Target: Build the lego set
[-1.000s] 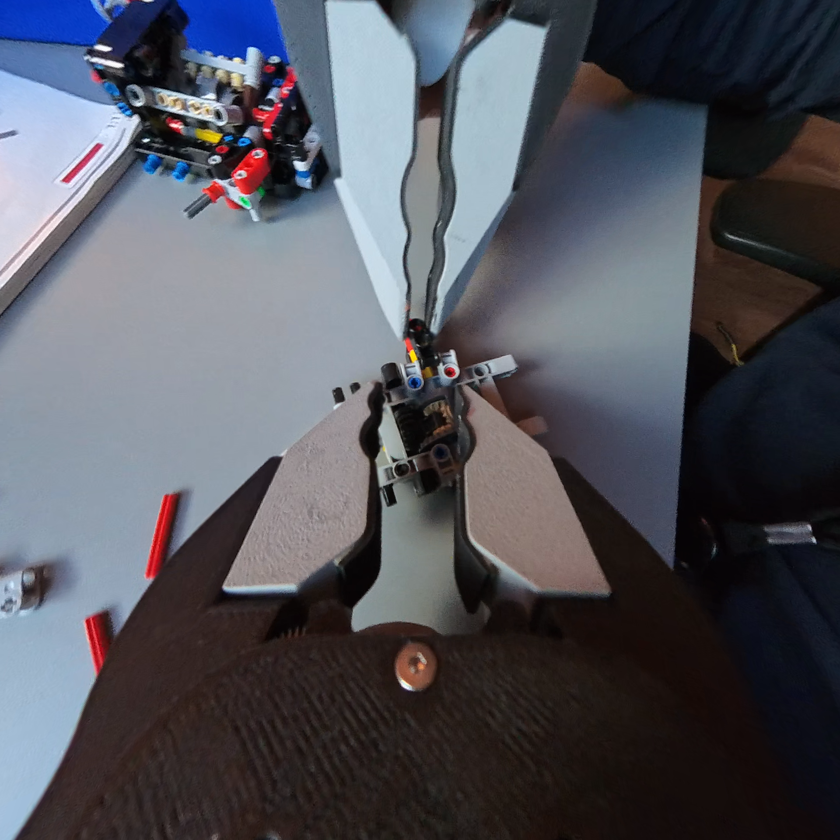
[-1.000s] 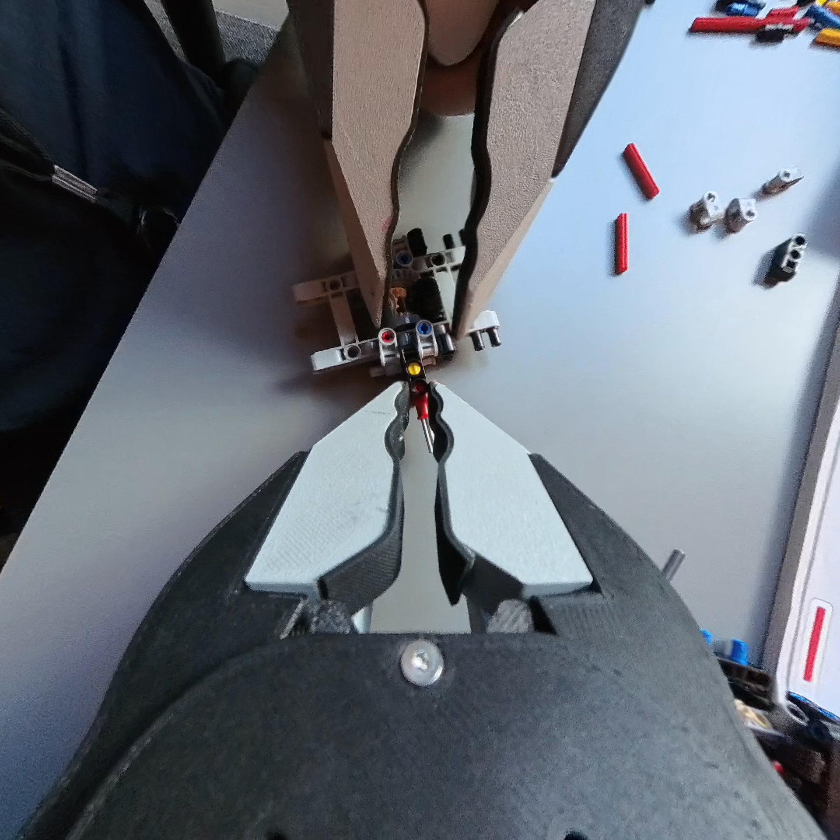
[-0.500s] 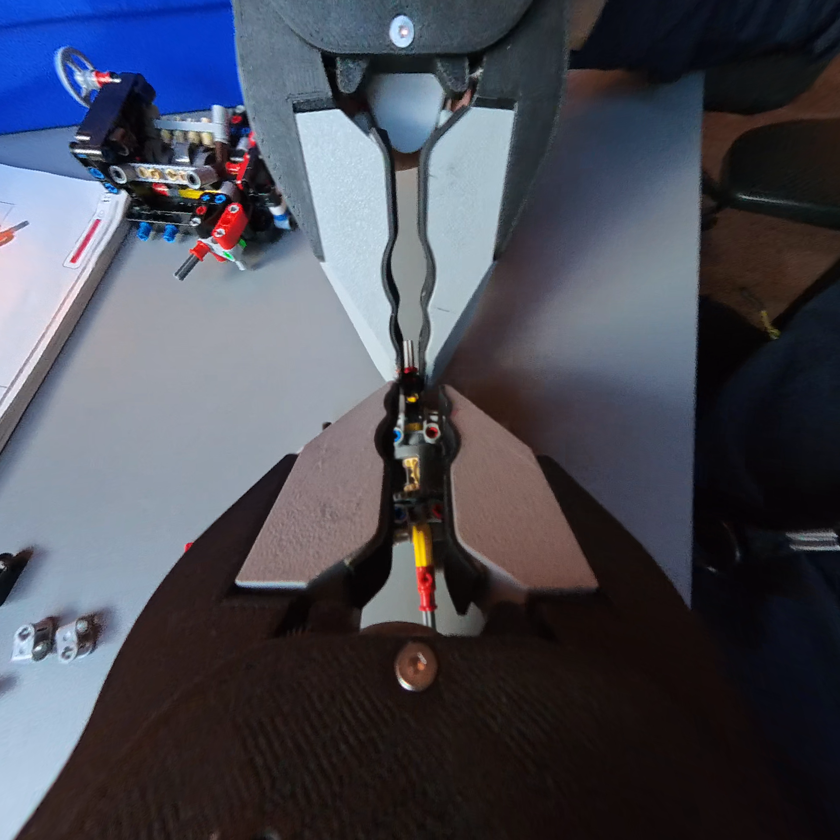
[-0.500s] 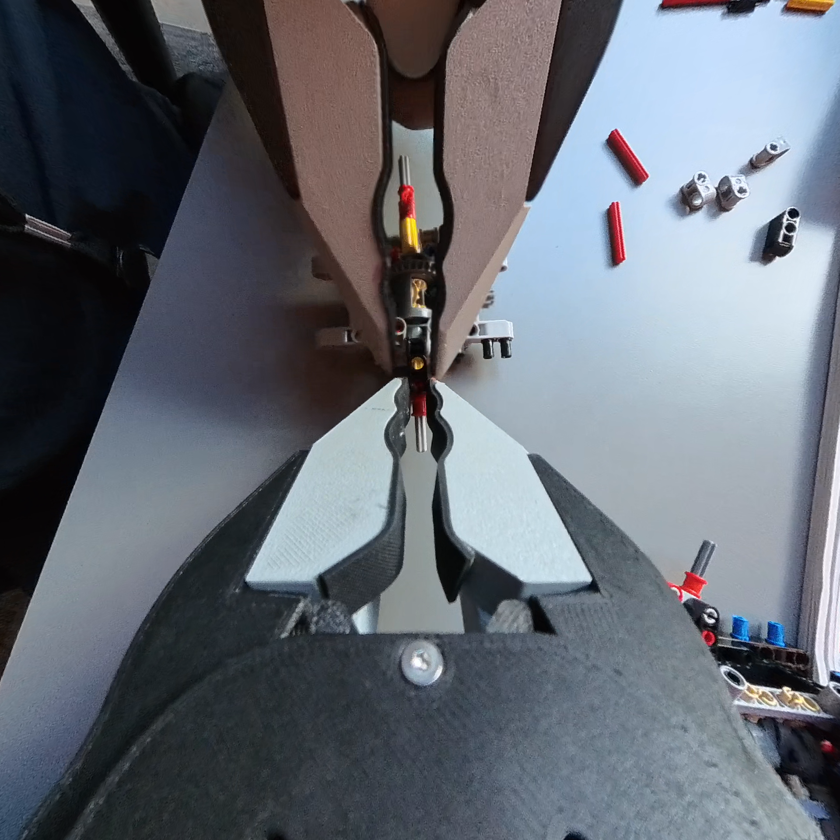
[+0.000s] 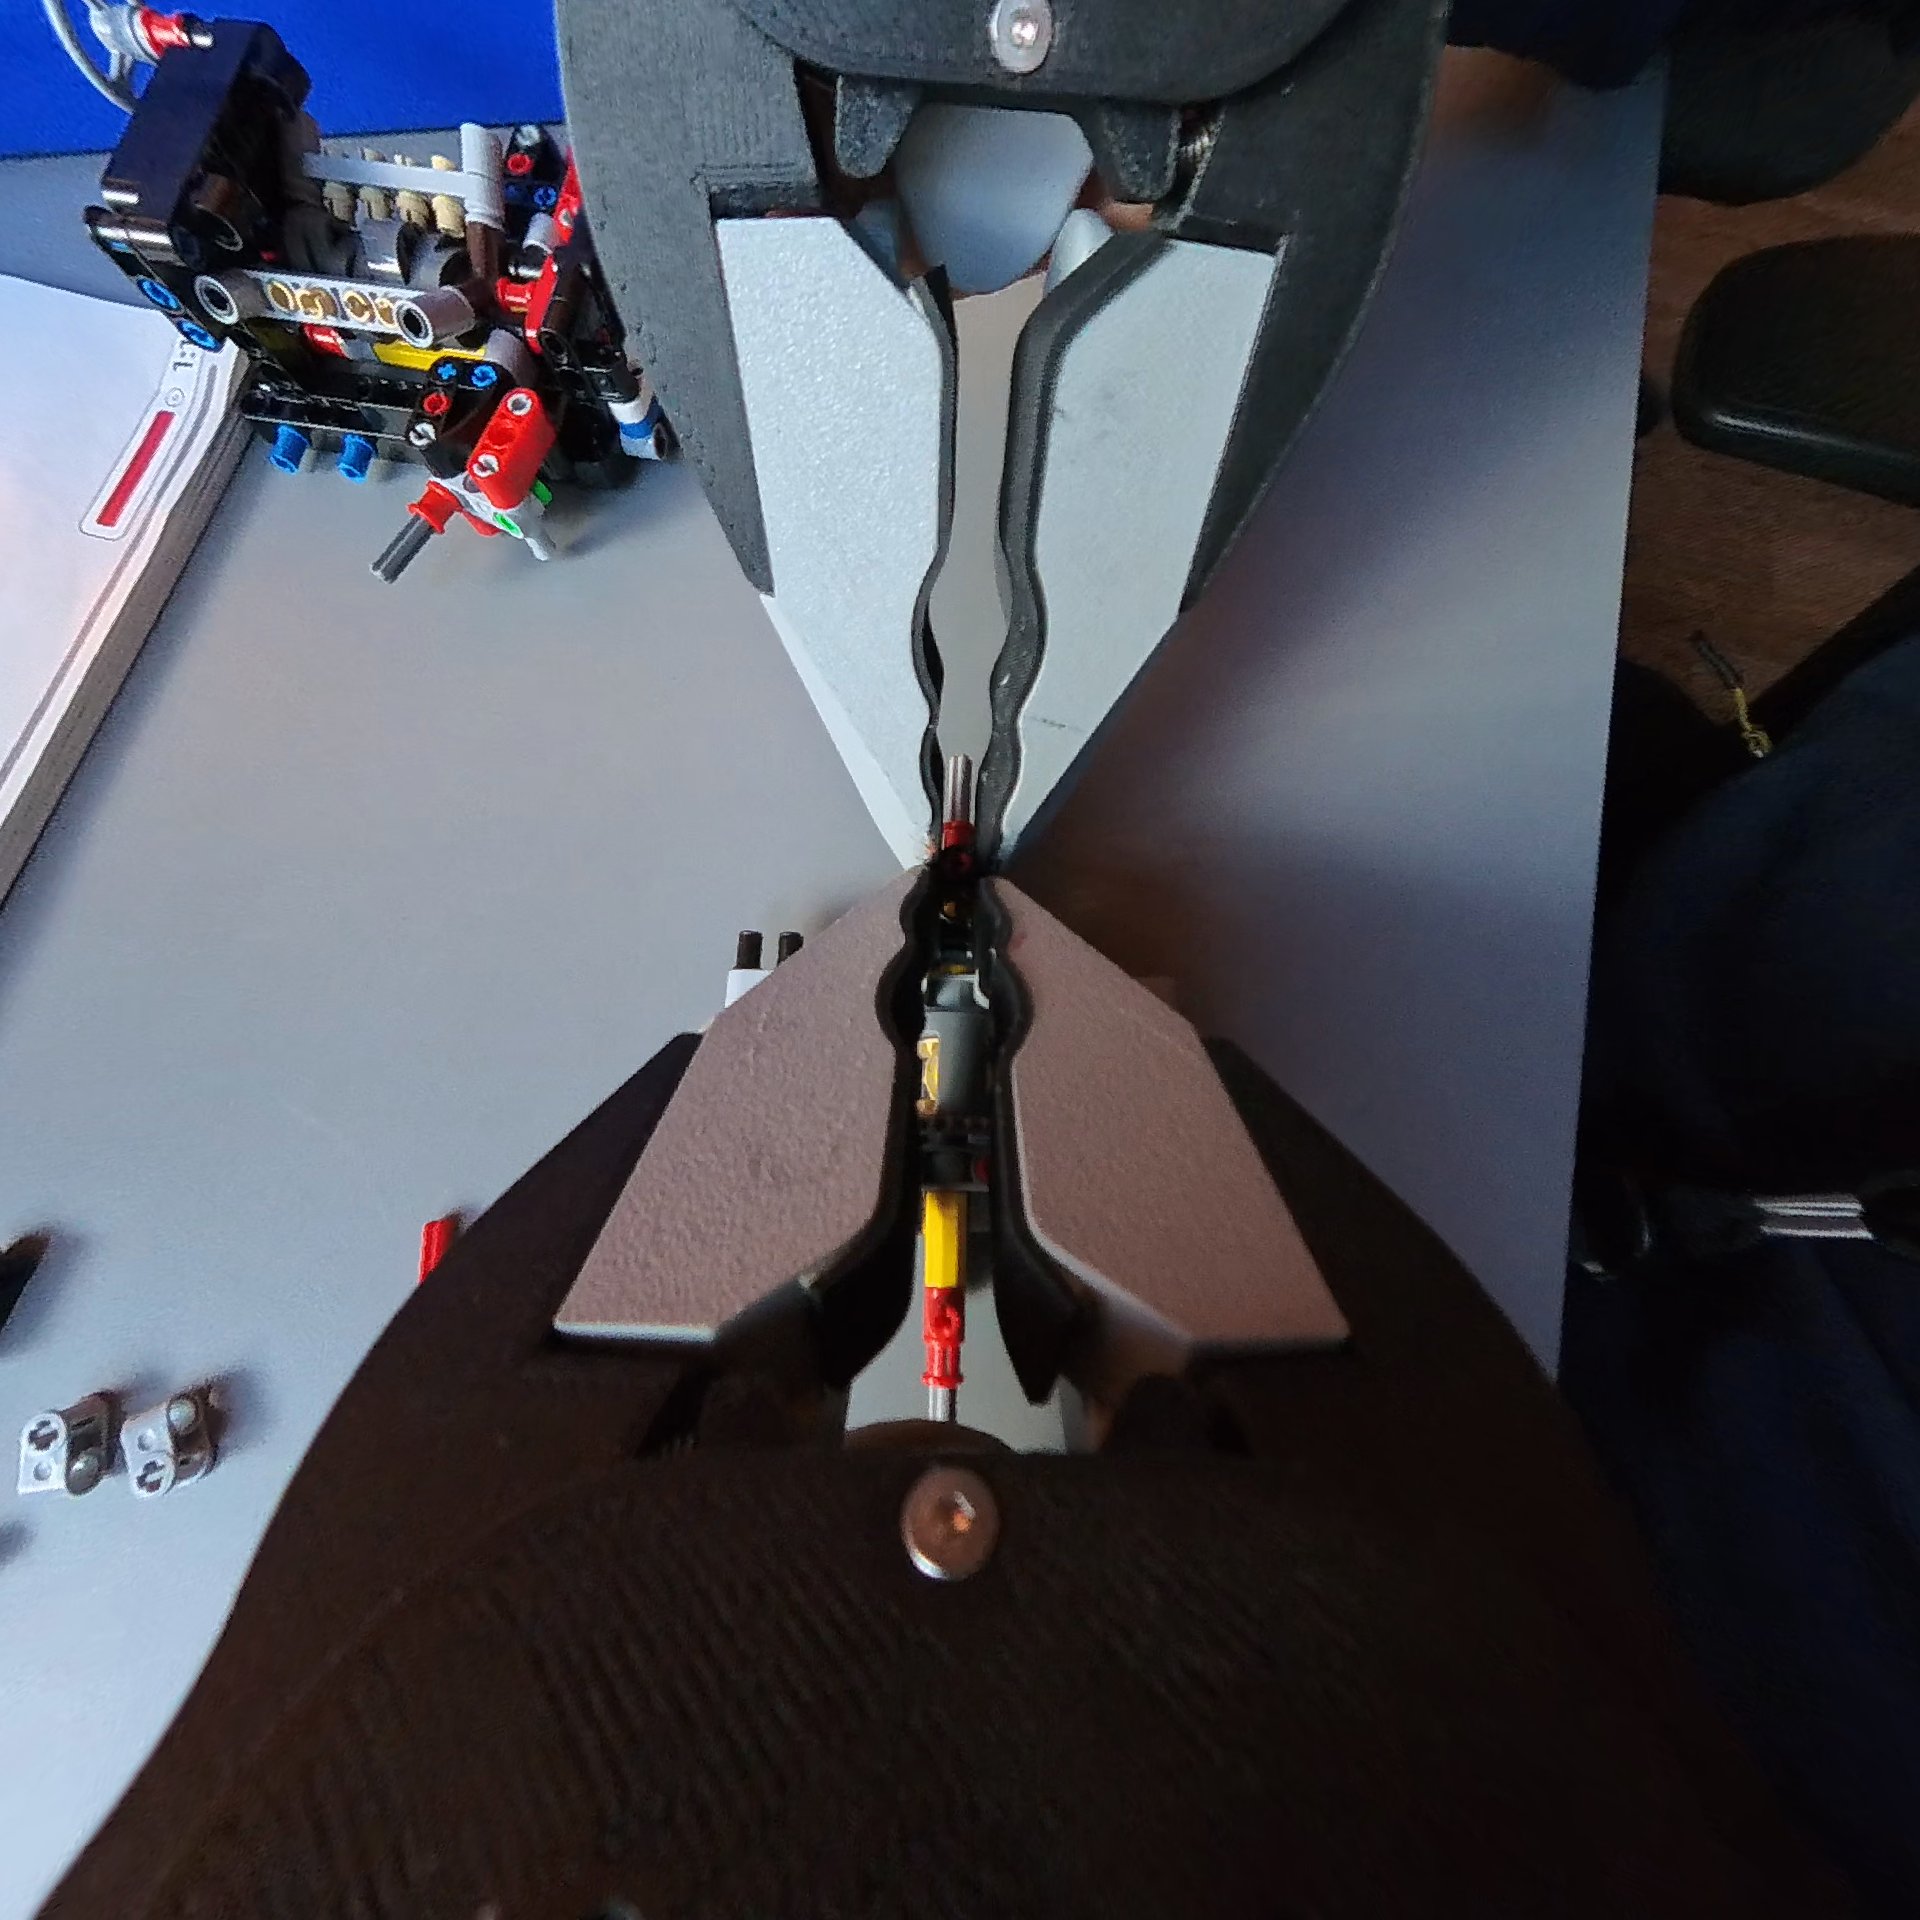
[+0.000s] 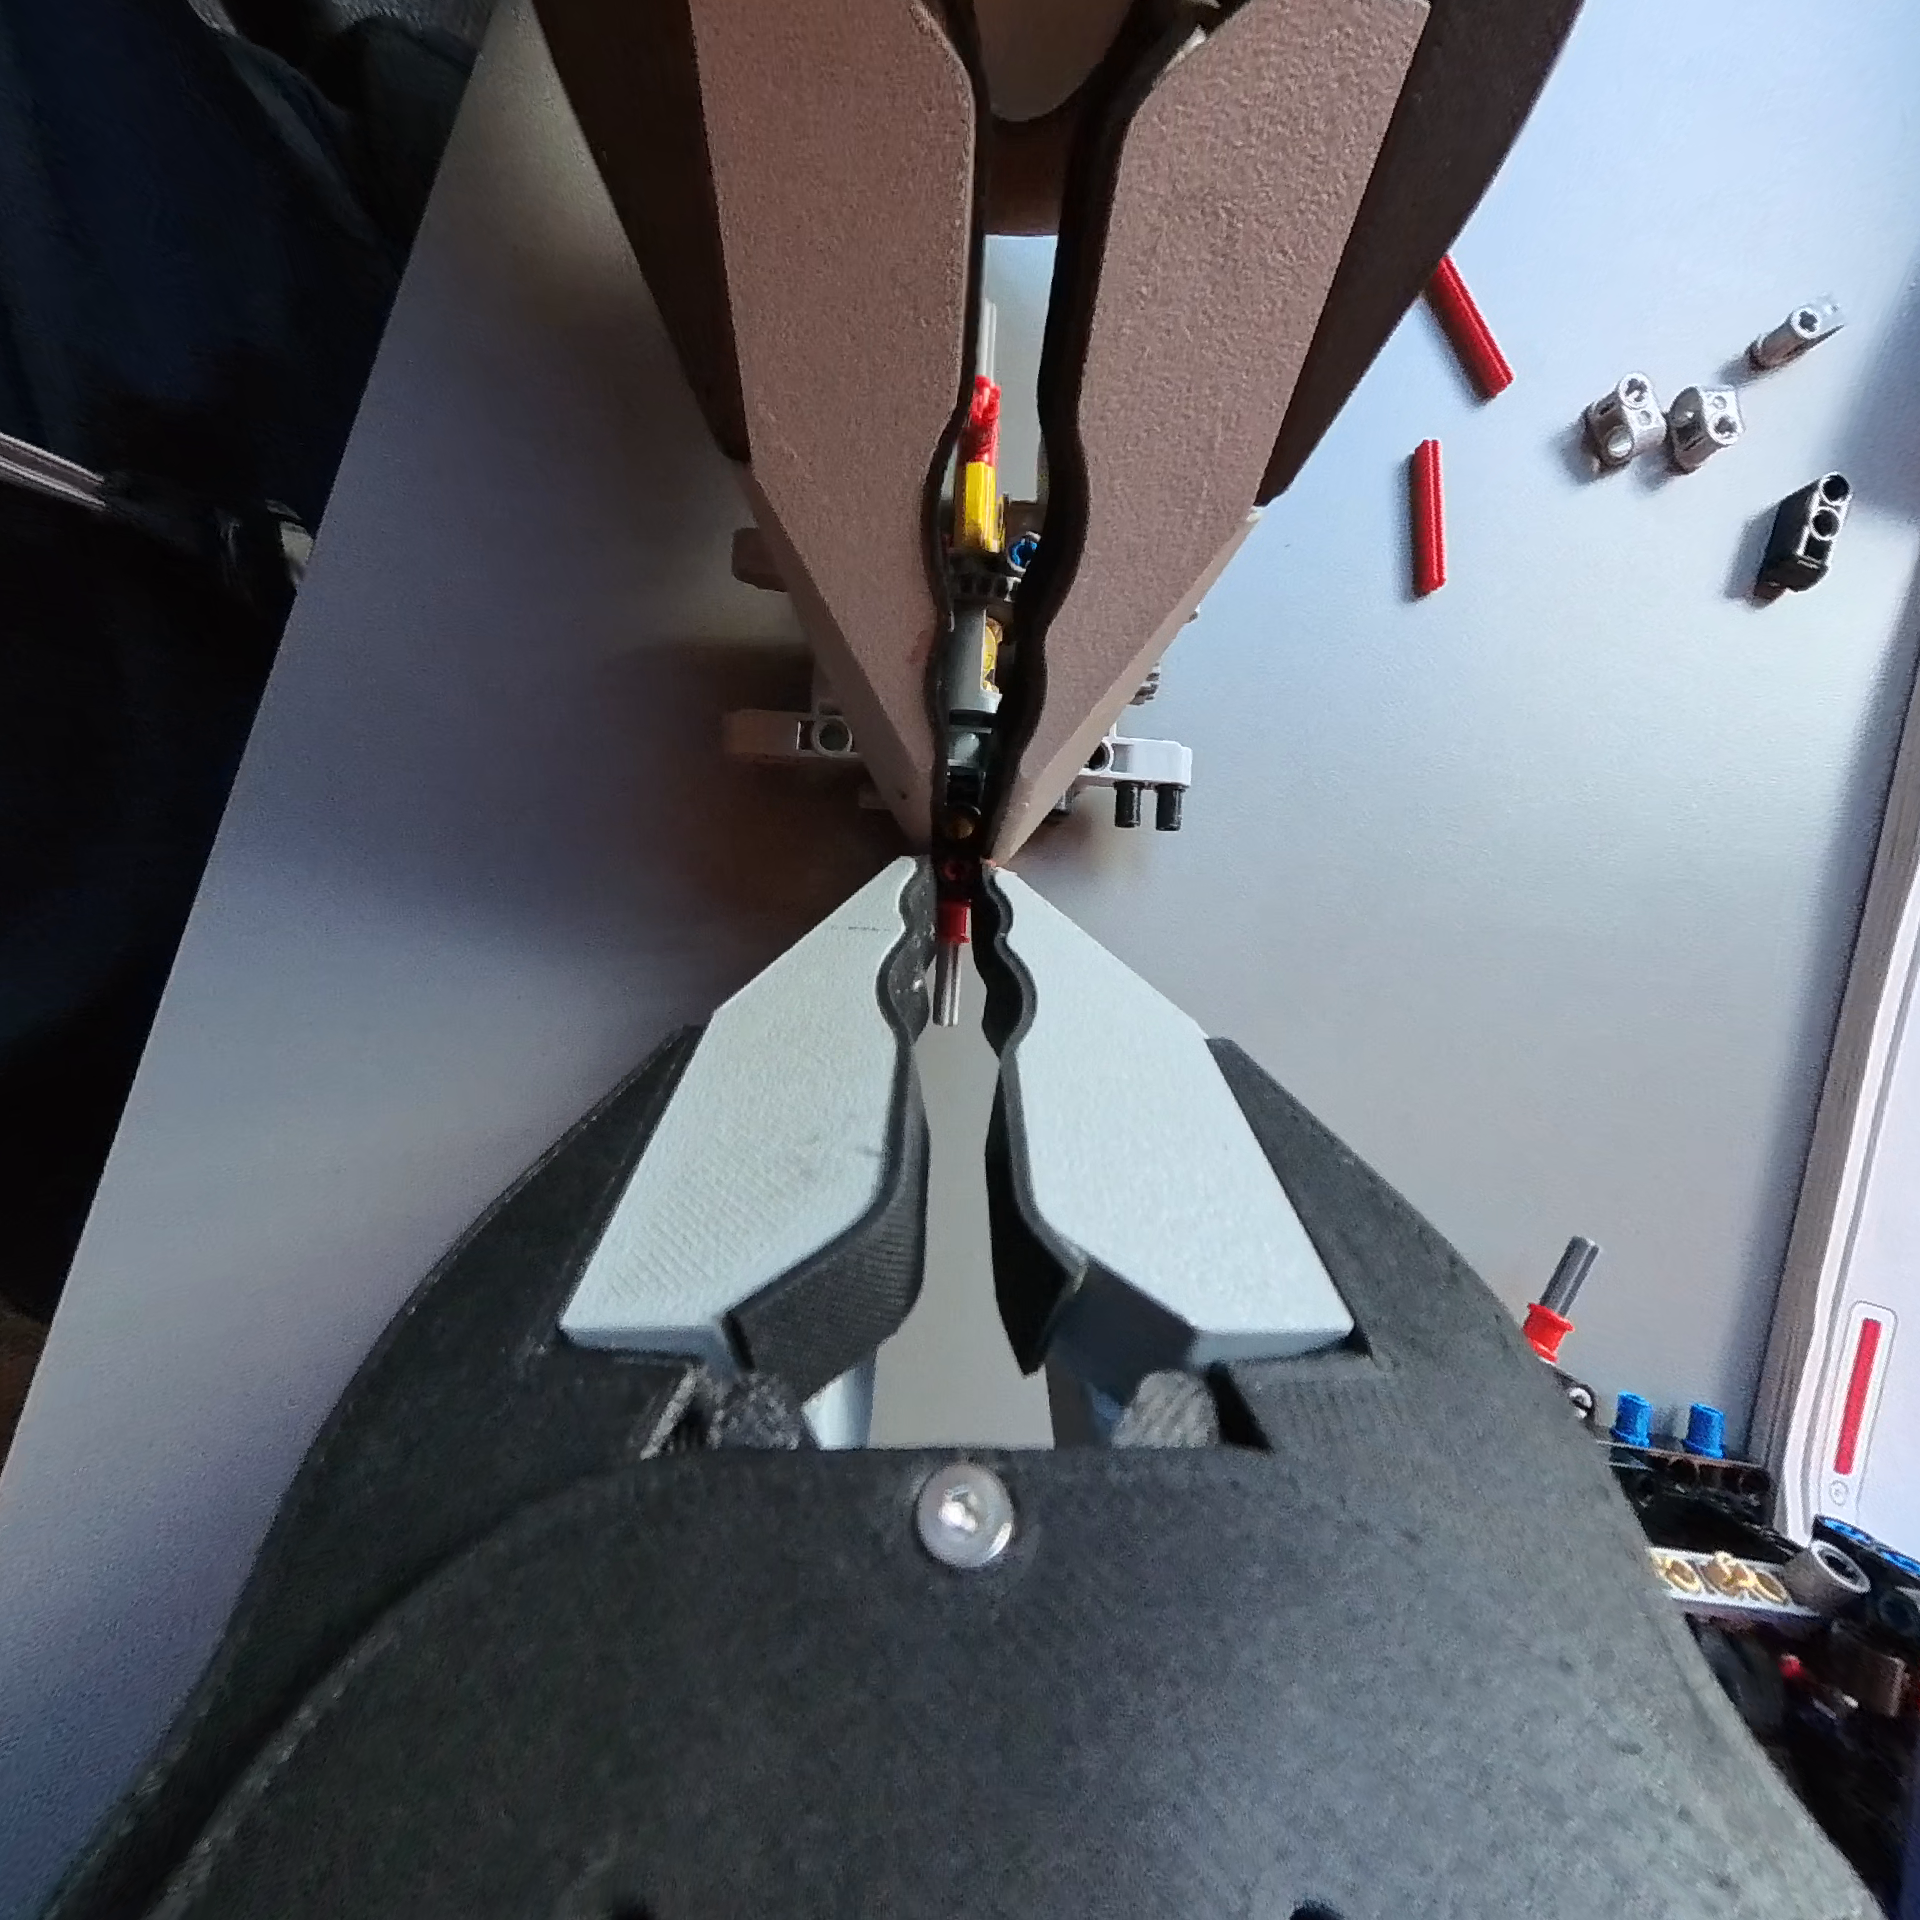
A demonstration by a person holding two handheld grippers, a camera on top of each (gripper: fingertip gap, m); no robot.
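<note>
My left gripper (image 5: 956, 883), with brown fingers, is shut on a thin shaft assembly (image 5: 951, 1049) of grey, yellow and red brick parts that runs back between its pads. It also shows in the right wrist view (image 6: 977, 644). My right gripper (image 6: 961, 873), with grey fingers, meets it tip to tip and is shut on the grey axle (image 6: 945, 971) with a red bush (image 6: 953, 920) at the shaft's end. In the left wrist view the right gripper (image 5: 961, 831) comes in from the top. A white piece with two black pins (image 5: 764, 961) pokes out beside the left fingers.
A large brick model (image 5: 364, 312) and a booklet (image 5: 83, 468) lie at the far left. Two grey connectors (image 5: 114, 1439) and a red axle (image 5: 436, 1242) lie nearer. Red axles (image 6: 1427, 514), grey connectors (image 6: 1662, 416) and a black connector (image 6: 1808, 525) are scattered. A chair (image 5: 1808, 364) stands past the table edge. My left and right fingertips are right by each other. The large brick model (image 5: 364, 312) is about equally far from each gripper, around 15 cm.
My left gripper has moved forward over the small assembly and its jaws have closed onto the shaft. My right gripper has kept its grip on the axle end.
</note>
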